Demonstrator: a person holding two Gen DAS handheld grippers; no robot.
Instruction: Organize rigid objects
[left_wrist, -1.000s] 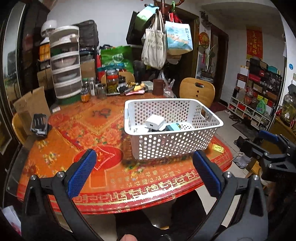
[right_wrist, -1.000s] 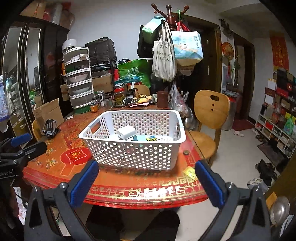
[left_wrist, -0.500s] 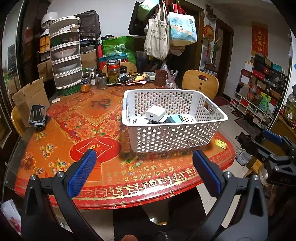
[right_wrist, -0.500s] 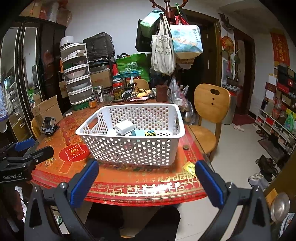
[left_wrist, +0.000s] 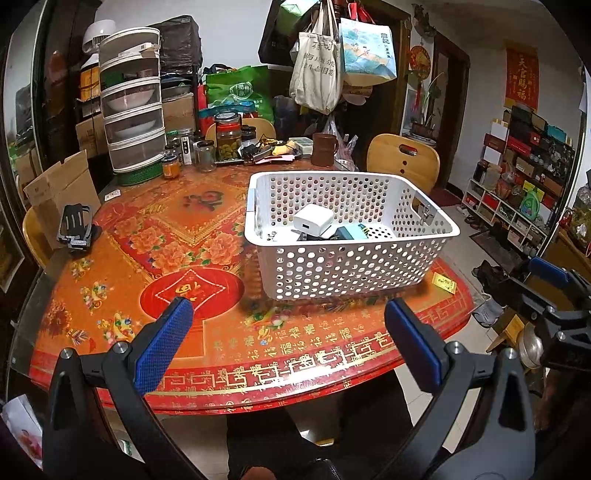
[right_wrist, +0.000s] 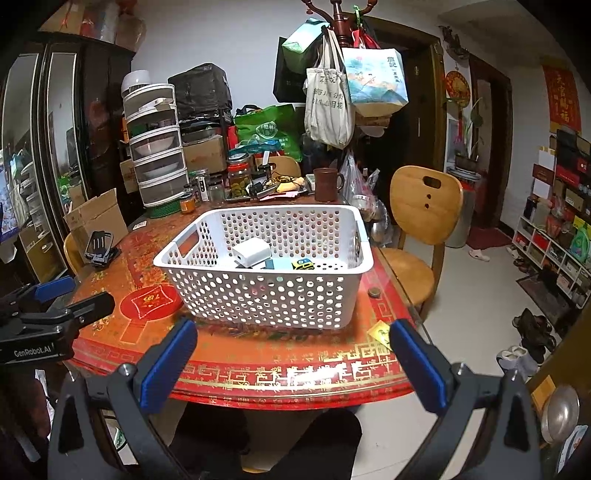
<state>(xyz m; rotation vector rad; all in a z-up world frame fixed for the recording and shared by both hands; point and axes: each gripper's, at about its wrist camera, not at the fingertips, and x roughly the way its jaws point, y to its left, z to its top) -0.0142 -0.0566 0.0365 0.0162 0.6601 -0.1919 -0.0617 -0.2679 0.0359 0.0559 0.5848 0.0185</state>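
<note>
Left wrist view: both grippers, left (left_wrist: 284, 341) and right (right_wrist: 291, 360), gape empty before the perforated white plastic basket (left_wrist: 347, 273) on the glossy tabletop (left_wrist: 177, 236).

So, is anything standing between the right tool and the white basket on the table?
Nothing visible does. The right tool is open at the table's near edge, and only bare tablecloth lies before the white basket.

the round red patterned surface (left_wrist: 192, 332) carries a white basket (left_wrist: 347, 266), jars (left_wrist: 229, 136), a brown mug (left_wrist: 323, 148) and a stacked food cover (left_wrist: 133, 110).
</note>
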